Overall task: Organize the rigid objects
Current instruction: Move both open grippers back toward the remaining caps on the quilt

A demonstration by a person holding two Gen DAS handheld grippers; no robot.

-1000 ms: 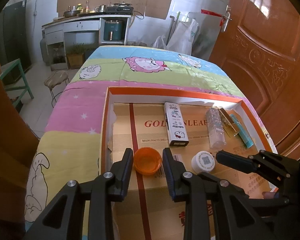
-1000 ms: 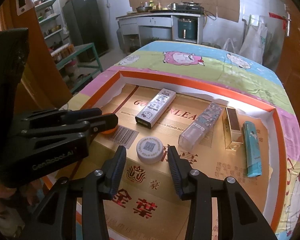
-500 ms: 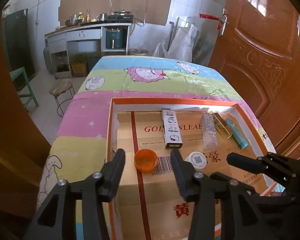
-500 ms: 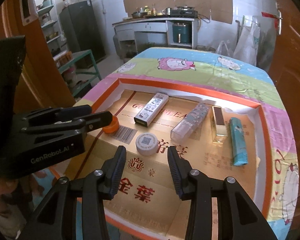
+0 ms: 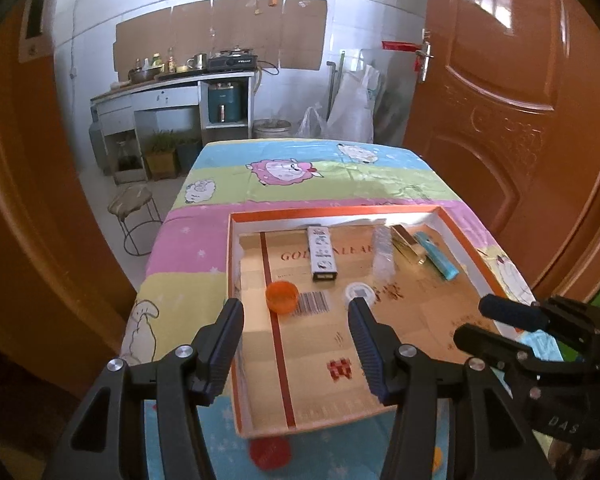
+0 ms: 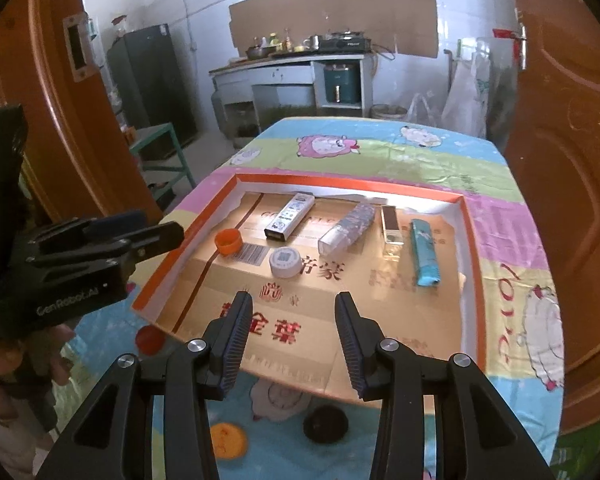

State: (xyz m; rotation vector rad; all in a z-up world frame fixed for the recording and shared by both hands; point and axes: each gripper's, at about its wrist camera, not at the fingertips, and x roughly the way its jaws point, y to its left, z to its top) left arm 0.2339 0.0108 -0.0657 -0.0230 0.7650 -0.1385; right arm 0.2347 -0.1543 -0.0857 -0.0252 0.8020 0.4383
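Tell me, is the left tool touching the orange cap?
Apart. In the left wrist view the left tool is open, and the orange cap lies beyond its tips, bare cardboard between them.

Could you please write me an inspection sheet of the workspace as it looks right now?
Surface: table under a cartoon-print cloth, bearing a shallow orange-rimmed cardboard tray.
Job's things: in the tray, orange cap, white round jar, white printed box, clear tube, gold case, teal tube, all lying apart.
Clutter: red disc and dark round object on the cloth below the tray's near edge.
Grippers: left gripper and right gripper open, empty, above the tray's near end.
Cables: nothing seen on the table.
Surroundings: wooden door, kitchen counter, stool.
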